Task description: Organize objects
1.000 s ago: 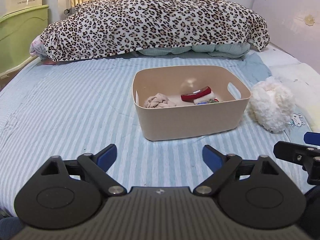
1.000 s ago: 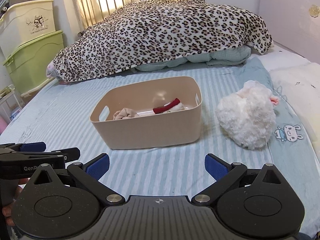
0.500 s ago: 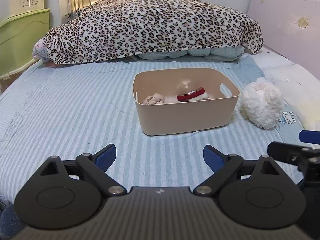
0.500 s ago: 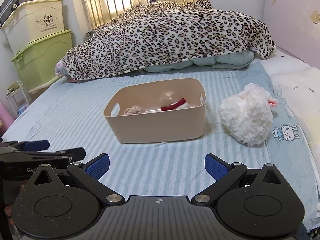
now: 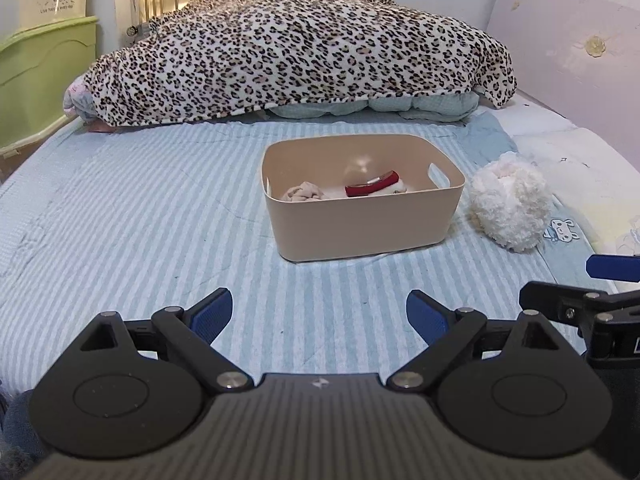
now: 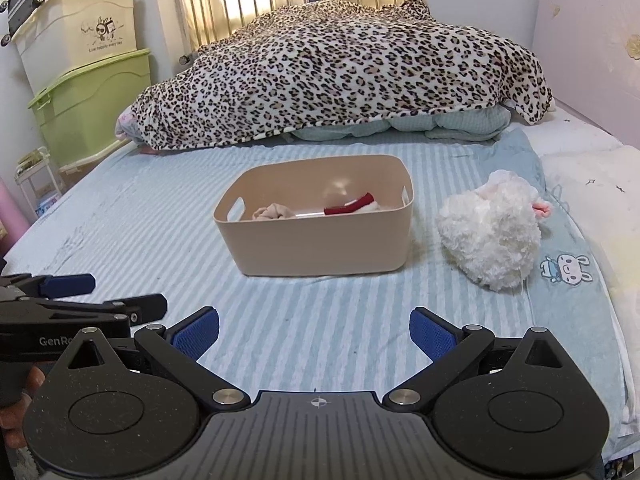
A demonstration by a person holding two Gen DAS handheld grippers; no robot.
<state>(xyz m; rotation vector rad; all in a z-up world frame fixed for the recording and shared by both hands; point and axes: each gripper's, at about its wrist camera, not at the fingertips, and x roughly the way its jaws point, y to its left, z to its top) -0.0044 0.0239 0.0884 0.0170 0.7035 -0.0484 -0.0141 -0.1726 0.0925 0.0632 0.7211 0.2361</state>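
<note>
A beige plastic bin [image 5: 360,232] [image 6: 320,248] stands in the middle of the striped bed. Inside lie a crumpled beige cloth [image 5: 302,193] [image 6: 276,212] and a red-and-white item [image 5: 372,185] [image 6: 348,207]. A fluffy white plush toy [image 5: 508,204] [image 6: 488,236] lies on the sheet to the right of the bin. My left gripper [image 5: 319,316] and right gripper [image 6: 314,334] both hover over the near part of the bed, well short of the bin, open with nothing between their blue pads. Each gripper shows at the edge of the other's view.
A leopard-print blanket [image 5: 300,52] is heaped over bedding at the far end of the bed. Green and cream storage boxes [image 6: 92,108] stand stacked at the left by the wall. A pale headboard panel [image 5: 568,52] and white pillows [image 6: 592,176] line the right side.
Both grippers have drawn back from the bin and risen slightly; the bin and the plush toy look smaller and farther away. The jaws have kept their width.
</note>
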